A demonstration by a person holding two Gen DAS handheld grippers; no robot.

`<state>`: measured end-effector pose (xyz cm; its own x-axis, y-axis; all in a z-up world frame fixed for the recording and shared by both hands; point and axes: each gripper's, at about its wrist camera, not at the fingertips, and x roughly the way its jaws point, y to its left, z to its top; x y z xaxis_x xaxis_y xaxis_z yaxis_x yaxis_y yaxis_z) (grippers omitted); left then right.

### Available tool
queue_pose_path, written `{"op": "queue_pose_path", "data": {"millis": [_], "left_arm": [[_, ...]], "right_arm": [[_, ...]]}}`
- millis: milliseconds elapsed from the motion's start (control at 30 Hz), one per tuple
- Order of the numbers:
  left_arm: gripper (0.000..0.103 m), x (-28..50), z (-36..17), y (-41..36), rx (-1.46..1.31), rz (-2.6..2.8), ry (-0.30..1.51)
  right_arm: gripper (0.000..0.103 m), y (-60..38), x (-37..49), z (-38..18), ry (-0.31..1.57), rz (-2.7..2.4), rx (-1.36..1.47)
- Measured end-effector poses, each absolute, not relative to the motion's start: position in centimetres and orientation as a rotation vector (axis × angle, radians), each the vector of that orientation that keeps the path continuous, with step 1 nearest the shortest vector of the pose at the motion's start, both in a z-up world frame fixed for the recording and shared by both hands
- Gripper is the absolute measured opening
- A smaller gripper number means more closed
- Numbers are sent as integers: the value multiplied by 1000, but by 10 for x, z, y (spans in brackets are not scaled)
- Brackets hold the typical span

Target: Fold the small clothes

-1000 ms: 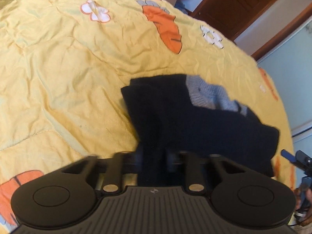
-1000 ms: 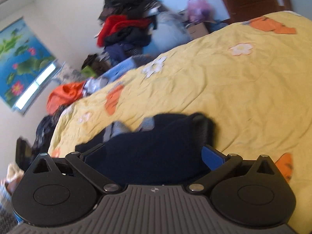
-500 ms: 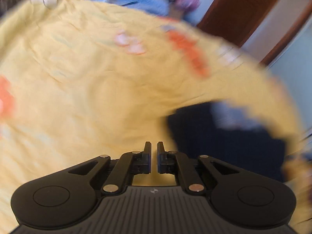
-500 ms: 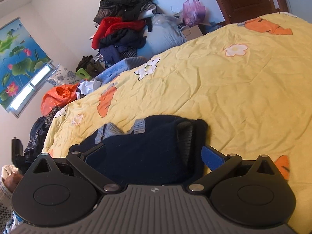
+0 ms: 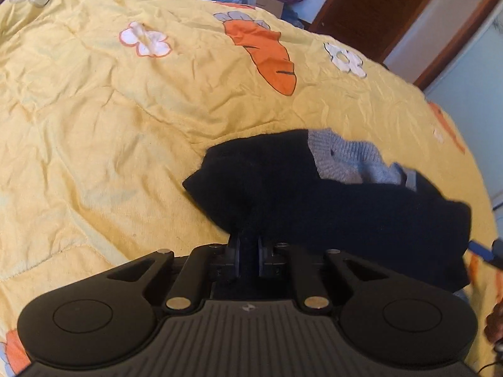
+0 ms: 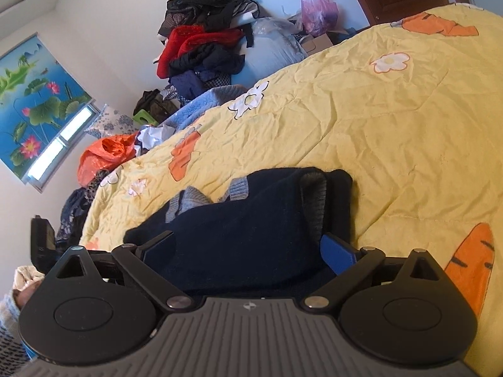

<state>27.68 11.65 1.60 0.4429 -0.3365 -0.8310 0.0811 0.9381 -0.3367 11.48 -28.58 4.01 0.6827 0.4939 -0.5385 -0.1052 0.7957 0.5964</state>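
Evidently the sweater is soft, light, floppy knit; best pinched at a hem corner. Left gripper nips its near edge; right gripper gapes wide, holding nothing.

Folded navy sweater on quilt

Bright daylight, soft shadows, fisheye-bent edges, slight blur at right edge

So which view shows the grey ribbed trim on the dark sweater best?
The right wrist view: on the dark sweater it shows grey ribbed trim in several places, as a ribbed band at the right and two grey bits along the far edge. The left wrist view shows only one grey patch at the far edge.
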Motion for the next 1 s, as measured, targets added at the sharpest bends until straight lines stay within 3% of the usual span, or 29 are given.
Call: {"op": "queue_pose_path", "data": {"millis": [267, 433, 533, 600, 667, 700, 767, 800, 900, 1000], "left_arm": [[5, 274, 43, 146, -264, -280, 1032], [5, 279, 16, 174, -223, -196, 1070], [10, 273, 23, 183, -292, -183, 1048], [23, 266, 44, 171, -210, -170, 1003], [67, 256, 61, 154, -204, -236, 942], [76, 252, 65, 144, -219, -275, 917], [80, 250, 64, 123, -247, -367, 885], [80, 252, 60, 112, -235, -386, 881], [80, 264, 31, 98, -171, -314, 911], [79, 257, 8, 108, -78, -295, 853]], "right_arm": [[98, -284, 111, 61, 710, 377, 529], [98, -292, 118, 55, 721, 358, 536], [98, -302, 120, 50, 715, 364, 599], [97, -301, 122, 49, 715, 403, 628], [89, -290, 127, 48, 725, 461, 647], [80, -282, 130, 47, 725, 493, 665], [59, -262, 141, 42, 742, 588, 719], [43, -252, 147, 40, 755, 615, 733], [26, -233, 168, 24, 818, 575, 726], [0, -247, 171, 3, 881, 310, 556]]}}
